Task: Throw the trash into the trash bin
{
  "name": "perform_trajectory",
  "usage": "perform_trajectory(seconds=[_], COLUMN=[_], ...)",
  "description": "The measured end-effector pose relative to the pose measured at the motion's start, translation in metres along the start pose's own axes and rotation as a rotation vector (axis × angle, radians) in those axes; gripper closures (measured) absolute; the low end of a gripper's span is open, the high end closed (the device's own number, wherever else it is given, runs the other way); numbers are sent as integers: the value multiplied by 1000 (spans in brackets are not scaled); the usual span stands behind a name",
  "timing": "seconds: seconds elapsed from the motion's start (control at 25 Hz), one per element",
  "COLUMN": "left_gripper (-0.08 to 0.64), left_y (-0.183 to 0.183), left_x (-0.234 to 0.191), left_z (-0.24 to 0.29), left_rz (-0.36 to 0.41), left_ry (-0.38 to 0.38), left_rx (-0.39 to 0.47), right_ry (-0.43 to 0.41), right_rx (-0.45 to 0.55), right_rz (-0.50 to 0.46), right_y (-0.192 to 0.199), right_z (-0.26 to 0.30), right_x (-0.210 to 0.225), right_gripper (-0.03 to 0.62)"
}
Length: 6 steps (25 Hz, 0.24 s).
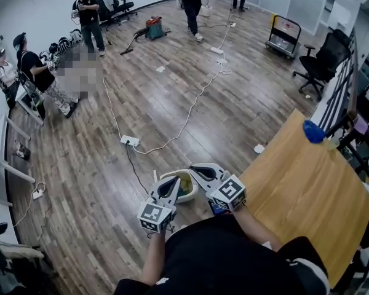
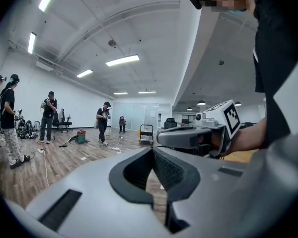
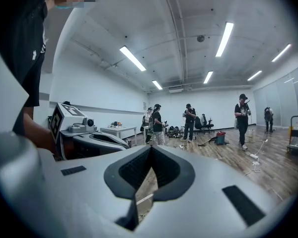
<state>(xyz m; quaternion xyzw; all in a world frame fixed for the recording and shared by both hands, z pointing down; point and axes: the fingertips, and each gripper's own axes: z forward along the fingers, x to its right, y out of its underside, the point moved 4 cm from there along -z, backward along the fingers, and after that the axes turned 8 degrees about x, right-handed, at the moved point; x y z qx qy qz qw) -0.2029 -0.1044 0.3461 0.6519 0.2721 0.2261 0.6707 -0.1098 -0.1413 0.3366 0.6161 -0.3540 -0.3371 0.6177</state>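
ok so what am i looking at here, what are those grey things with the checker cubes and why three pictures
There is no robot here: a person holds a grasping tool in each hand. The head view comes from a camera on the person's head, looking down at the left tool and the right tool. The cubes with square markers are part of them. The other two pictures come from a camera riding on each tool, looking along its jaws into the room. Both tools have their jaws together, with nothing between them. Beneath them in the head view, a trash bin stands on the wooden floor, with something yellowish inside. A wooden table is at the right, with a blue thing at its far corner.
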Motion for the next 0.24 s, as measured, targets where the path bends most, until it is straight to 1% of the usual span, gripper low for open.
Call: perform_trajectory(seconds=[0.24], left_gripper=[563], left_y=[1], left_x=[7], left_z=[17], left_rz=[9], left_ry=[11], left_rx=[-5], right_ry=[-2], right_rx=[-3], right_rz=[0], right_y=[3], right_z=[-7], right_x=[14], right_gripper=[594])
